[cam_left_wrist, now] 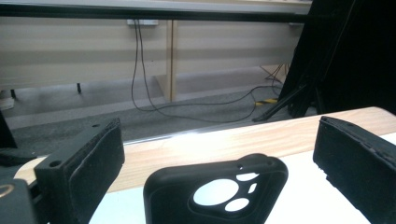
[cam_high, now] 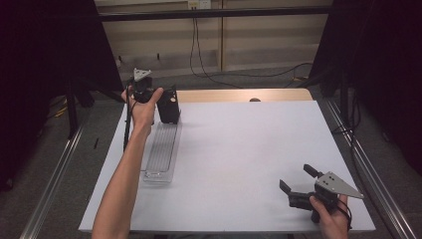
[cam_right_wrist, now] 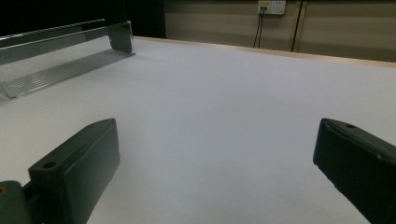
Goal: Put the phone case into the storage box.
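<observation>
A black phone case (cam_high: 168,105) stands upright at the far end of a long clear ribbed tray (cam_high: 161,149), near the table's back left. My left gripper (cam_high: 165,97) is held by a hand right at the case. In the left gripper view the case (cam_left_wrist: 173,200), with its camera cut-outs showing, sits between the two wide-apart jaws of my left gripper (cam_left_wrist: 219,137) and neither jaw touches it. My right gripper (cam_high: 296,178) rests near the front right corner of the white mat, open, with bare mat between the jaws of my right gripper (cam_right_wrist: 215,140).
The white mat (cam_high: 249,149) covers the table, with a strip of bare wood (cam_high: 239,94) along the back edge. The clear tray (cam_right_wrist: 60,70) lies far off to the left in the right gripper view. Black frame posts and cables stand beyond the table.
</observation>
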Tool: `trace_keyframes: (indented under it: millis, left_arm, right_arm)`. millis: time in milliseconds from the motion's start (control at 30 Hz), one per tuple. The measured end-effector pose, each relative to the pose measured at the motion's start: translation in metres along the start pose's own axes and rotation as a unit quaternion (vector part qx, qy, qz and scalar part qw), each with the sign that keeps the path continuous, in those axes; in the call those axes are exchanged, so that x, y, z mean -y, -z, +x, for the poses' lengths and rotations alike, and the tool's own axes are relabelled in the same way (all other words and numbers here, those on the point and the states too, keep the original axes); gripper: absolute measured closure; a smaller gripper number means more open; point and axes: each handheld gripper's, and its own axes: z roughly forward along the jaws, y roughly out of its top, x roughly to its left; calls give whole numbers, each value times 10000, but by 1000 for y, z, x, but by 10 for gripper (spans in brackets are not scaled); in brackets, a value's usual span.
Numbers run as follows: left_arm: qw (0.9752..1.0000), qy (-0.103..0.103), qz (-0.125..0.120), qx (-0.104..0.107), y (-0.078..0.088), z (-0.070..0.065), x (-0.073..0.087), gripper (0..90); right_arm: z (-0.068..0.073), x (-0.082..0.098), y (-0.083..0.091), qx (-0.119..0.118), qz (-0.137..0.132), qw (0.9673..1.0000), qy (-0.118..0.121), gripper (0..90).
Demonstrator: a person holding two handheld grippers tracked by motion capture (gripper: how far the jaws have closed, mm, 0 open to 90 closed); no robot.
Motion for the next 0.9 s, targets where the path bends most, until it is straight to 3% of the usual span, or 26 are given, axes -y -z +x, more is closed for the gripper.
trace_keyframes:
  millis: [233,500,900]
  left_arm:
    - [9996,-175,-191,84,8,2,-5,18]
    - [9989,-343,-189,249,13,0,-3,21]
    - [9978,-254,-396,460,28,-1,7,32]
  right_arm:
    - [0,0,-1,11,-22,10000,-18,1]
    - [1,0,-1,14,-28,10000,-13,0]
    - [0,0,-1,-29,-25,10000,7,0]
